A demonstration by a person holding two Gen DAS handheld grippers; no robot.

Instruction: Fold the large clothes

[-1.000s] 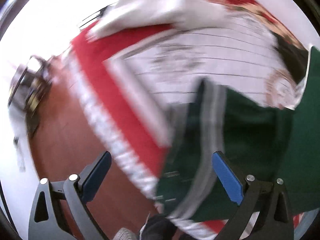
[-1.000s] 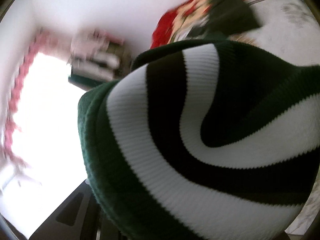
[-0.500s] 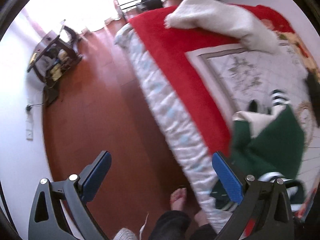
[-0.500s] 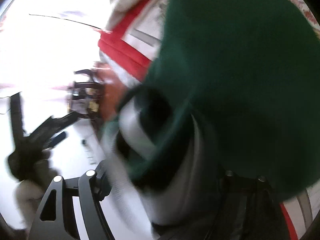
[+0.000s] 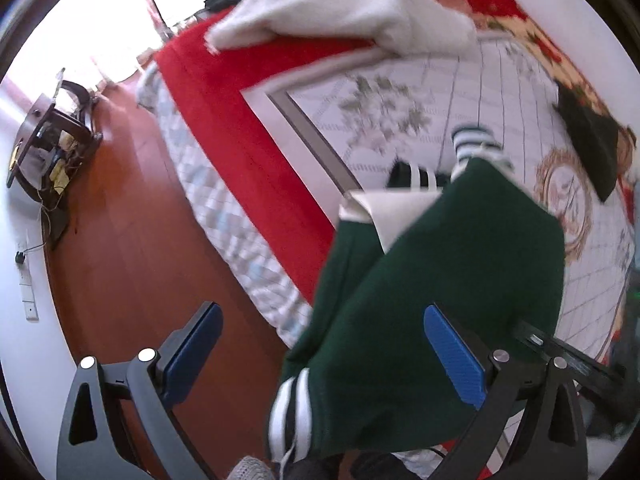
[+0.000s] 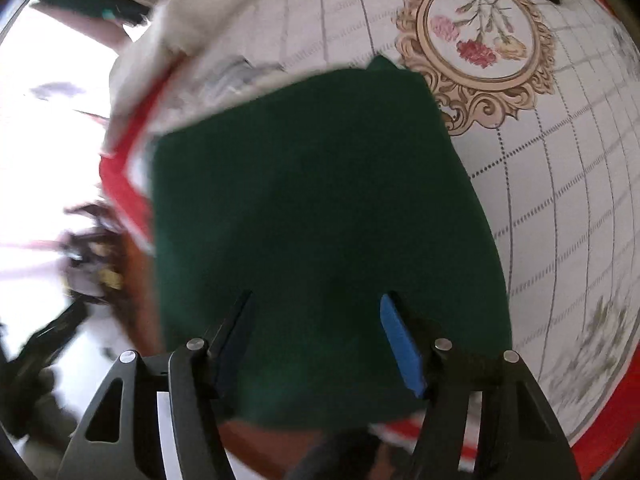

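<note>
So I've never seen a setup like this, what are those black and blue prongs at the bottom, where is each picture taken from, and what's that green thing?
There is no robot here. A person carries a two-fingered clamp in each hand, and a wide-angle camera on each looks forward along its fingers. One picture comes from the left hand-held gripper, the other from the right hand-held gripper. The prongs are their fingers with blue pads.

Both look down at a bed with a red-edged white cover. On it lies a dark green jacket with white-striped cuffs, folded over, part of it hanging past the bed's edge. A white garment lies further up the bed.

Both sets of jaws stand open. Neither holds anything.
</note>
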